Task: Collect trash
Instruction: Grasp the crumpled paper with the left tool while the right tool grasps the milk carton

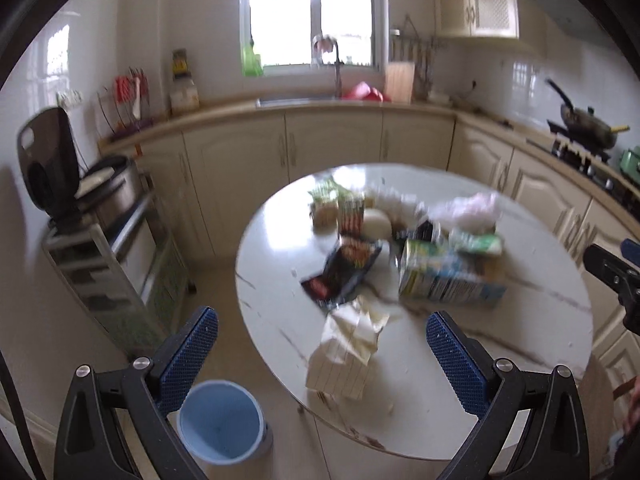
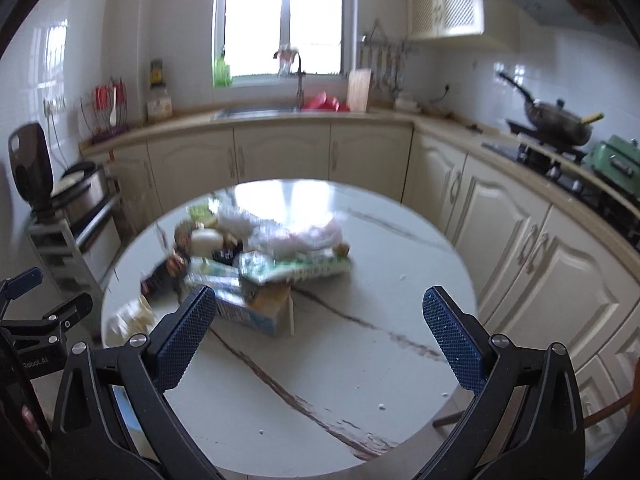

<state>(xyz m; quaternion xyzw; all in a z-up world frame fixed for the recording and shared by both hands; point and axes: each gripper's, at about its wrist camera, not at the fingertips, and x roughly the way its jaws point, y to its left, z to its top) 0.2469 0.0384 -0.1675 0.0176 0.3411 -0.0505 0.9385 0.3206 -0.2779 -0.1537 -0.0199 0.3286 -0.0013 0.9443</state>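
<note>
A pile of trash sits on a round white marble table (image 1: 520,332): a green and blue carton (image 1: 444,276), a black snack tray (image 1: 344,272), crumpled cream paper (image 1: 348,344), a clear plastic bag (image 1: 468,210) and small cups. A light blue bin (image 1: 220,420) stands on the floor left of the table. My left gripper (image 1: 322,360) is open and empty, above the table's near edge over the paper. My right gripper (image 2: 320,336) is open and empty, above the bare near part of the table (image 2: 360,360), short of the carton (image 2: 256,304) and bag (image 2: 304,236).
Cream cabinets and a counter wrap the back and right, with a sink (image 2: 256,111) under the window and a wok on the stove (image 2: 560,124). A rack with a rice cooker (image 1: 104,196) stands at the left. The other gripper shows at each view's edge (image 1: 616,276).
</note>
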